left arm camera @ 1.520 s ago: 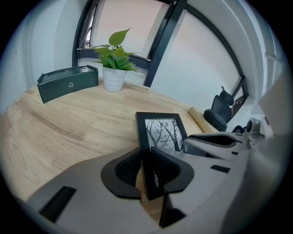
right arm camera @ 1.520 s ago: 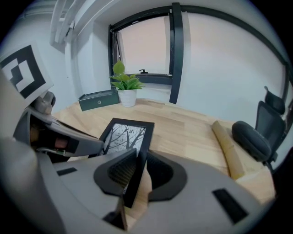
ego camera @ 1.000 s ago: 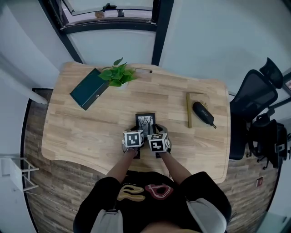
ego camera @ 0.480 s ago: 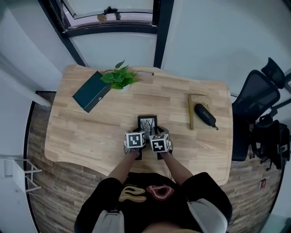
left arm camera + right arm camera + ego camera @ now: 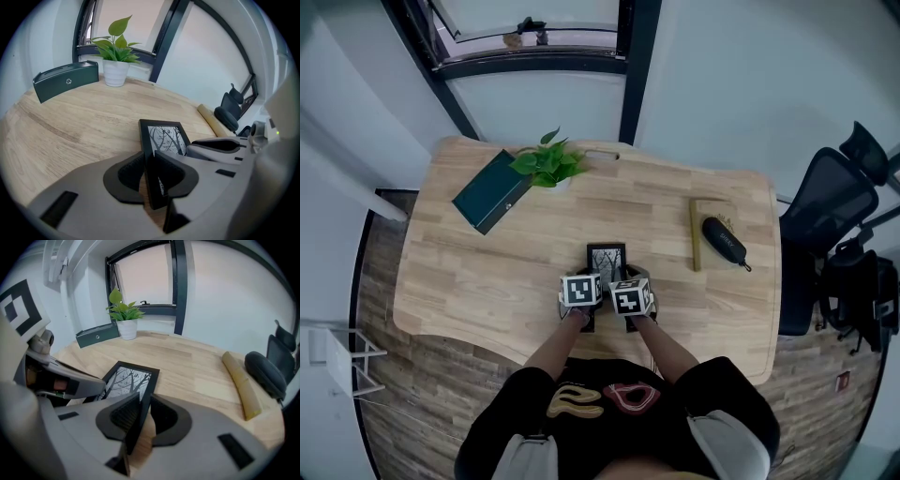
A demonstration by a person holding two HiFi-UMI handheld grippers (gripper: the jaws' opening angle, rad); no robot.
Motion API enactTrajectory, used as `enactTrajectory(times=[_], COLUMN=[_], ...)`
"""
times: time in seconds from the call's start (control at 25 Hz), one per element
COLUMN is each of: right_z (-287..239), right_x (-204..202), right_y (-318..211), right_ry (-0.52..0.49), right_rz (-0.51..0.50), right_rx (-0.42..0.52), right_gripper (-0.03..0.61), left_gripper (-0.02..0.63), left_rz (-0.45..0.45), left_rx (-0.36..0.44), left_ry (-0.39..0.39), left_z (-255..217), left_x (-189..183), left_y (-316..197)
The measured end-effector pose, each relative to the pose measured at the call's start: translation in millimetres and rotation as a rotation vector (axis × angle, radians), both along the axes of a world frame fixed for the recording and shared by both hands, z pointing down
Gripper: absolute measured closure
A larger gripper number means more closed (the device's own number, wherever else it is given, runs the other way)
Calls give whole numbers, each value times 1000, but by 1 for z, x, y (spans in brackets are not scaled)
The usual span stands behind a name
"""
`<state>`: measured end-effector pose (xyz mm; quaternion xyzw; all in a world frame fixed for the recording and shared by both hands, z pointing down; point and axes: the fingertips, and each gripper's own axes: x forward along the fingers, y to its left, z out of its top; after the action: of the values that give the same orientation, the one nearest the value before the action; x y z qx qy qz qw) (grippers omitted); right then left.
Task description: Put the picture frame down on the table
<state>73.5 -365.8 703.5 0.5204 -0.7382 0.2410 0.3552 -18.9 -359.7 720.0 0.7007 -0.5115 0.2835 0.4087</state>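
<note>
Frame (image 5: 607,255), seemingly clamped: left gripper (image 5: 149,169), right gripper (image 5: 140,416)

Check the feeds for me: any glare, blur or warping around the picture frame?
Head view: even, soft daylight, no glare; table edges bow; picture frame is sharp but small, partly behind the marker cubes. Left gripper view: heavy fisheye, dark corners, washed-out window behind the plant; the near jaws look soft. Right gripper view: same warping, the frame's tree print reads clearly.
</note>
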Motion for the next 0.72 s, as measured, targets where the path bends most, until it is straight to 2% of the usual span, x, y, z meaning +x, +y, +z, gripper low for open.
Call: enactTrajectory(times=[0.36,0.6,0.68,0.72], right_z=[2,3,4,4], right_x=[0,-2,-6,-9], right_y=[-1,-1,1,1], right_ry=[-9,-11,-45,-69], right_rz=[-7,-25,-34,-34], right_rx=[-24,-27,-34,-35], right_gripper=[492,492,436,422], left_gripper=[528,525,510,481], left_rz=[-2,17,0,-13], left_rx=[-12,19,28,34], left_ry=[13,-21,-35,-43], left_z=[1,6,6,6], left_x=[0,0,-4,-7], left_y=[-1,-3,-4,-4])
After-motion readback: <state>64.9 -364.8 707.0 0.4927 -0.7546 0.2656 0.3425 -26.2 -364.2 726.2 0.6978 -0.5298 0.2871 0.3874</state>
